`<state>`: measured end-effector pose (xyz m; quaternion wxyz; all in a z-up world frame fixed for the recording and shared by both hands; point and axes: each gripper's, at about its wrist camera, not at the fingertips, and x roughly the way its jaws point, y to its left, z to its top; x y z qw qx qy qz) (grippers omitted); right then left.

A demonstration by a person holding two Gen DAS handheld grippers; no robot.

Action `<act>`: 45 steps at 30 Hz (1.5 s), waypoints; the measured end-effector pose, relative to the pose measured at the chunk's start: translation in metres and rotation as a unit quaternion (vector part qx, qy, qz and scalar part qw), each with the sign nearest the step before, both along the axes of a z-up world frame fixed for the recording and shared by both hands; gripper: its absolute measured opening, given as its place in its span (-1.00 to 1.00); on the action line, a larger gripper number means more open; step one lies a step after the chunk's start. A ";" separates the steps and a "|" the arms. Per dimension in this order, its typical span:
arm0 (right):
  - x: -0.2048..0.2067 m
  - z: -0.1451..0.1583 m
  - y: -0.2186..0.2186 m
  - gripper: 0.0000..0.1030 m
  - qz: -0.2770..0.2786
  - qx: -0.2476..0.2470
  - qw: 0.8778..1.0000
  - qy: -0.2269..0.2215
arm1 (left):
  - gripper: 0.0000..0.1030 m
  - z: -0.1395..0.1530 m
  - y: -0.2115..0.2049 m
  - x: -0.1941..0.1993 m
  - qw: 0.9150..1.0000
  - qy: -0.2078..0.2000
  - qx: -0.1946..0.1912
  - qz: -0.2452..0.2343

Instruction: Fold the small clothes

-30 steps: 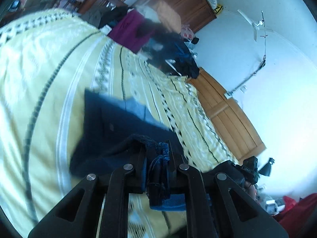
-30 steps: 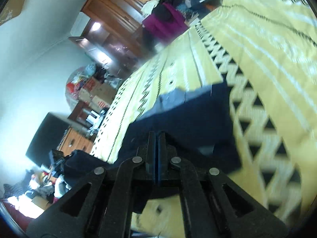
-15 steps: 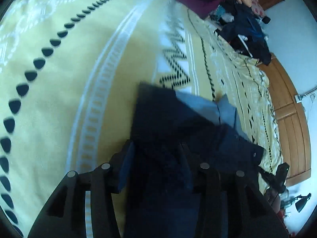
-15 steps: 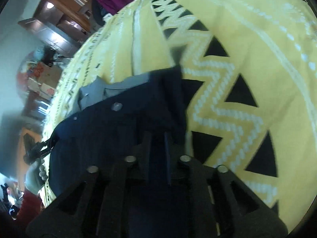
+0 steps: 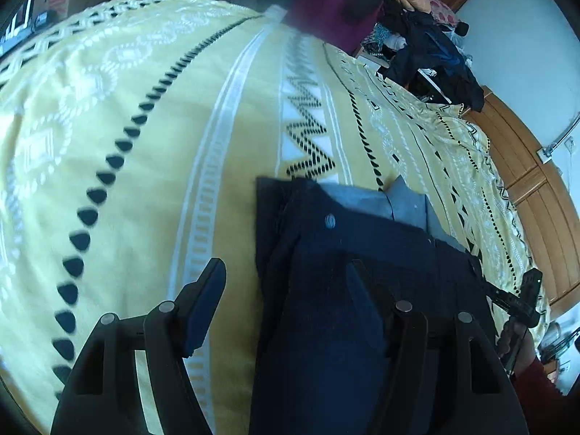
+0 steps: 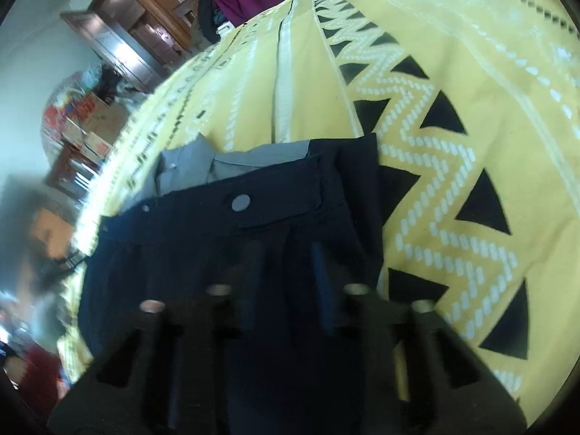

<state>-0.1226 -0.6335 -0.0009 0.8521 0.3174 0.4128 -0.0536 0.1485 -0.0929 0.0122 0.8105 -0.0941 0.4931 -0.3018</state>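
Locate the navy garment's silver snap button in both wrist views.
Left wrist view: the snap button is centre, just below the grey lining. Right wrist view: it sits on the navy garment, above the gripper.

Home bedroom, yellow patterned bedspread (image 5: pixel 152 152), wooden wardrobe (image 5: pixel 522 166), piled clothes (image 5: pixel 431 47)

The bed (image 5: pixel 152 152) wore a yellow cover patterned with white bands and black zigzags. A dark navy garment (image 5: pixel 326 308) lay flat directly on it, a grey lining (image 6: pixel 253 159) showing at its far edge.
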 end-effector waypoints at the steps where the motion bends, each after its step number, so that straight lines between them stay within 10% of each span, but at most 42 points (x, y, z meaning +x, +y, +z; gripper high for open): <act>1: 0.000 -0.001 -0.003 -0.58 -0.003 -0.001 1.000 -0.001 | 0.37 -0.005 0.002 -0.005 1.000 0.002 0.002 0.000; 12: 0.016 0.018 -0.003 0.21 -0.024 -0.102 0.994 -0.034 | 0.37 -0.018 0.005 -0.023 1.000 0.005 0.000 0.004; 15: 0.032 0.006 -0.007 0.19 -0.011 -0.106 0.994 -0.005 | 0.37 -0.018 0.007 -0.024 1.000 0.004 0.000 0.004; 18: 0.044 -0.004 -0.013 -0.69 0.001 -0.096 0.995 0.020 | 0.38 -0.019 0.008 -0.024 1.000 0.006 0.000 0.005; 22: 0.035 0.009 -0.019 -0.83 -0.015 -0.097 0.995 -0.007 | 0.38 -0.021 0.010 -0.027 1.000 0.005 0.003 0.008; 34: 0.024 0.014 -0.015 -0.50 -0.037 -0.143 0.989 0.024 | 0.39 0.021 -0.026 -0.076 0.994 -0.085 0.038 -0.059; 39: -0.015 0.037 0.022 -0.27 -0.028 -0.124 0.992 -0.028 | 0.43 -0.011 -0.044 -0.083 0.993 -0.028 0.035 -0.111; 45: -0.030 0.009 0.060 -0.01 0.025 -0.134 0.990 0.030 | 0.43 -0.017 -0.029 -0.084 0.996 -0.010 0.032 -0.078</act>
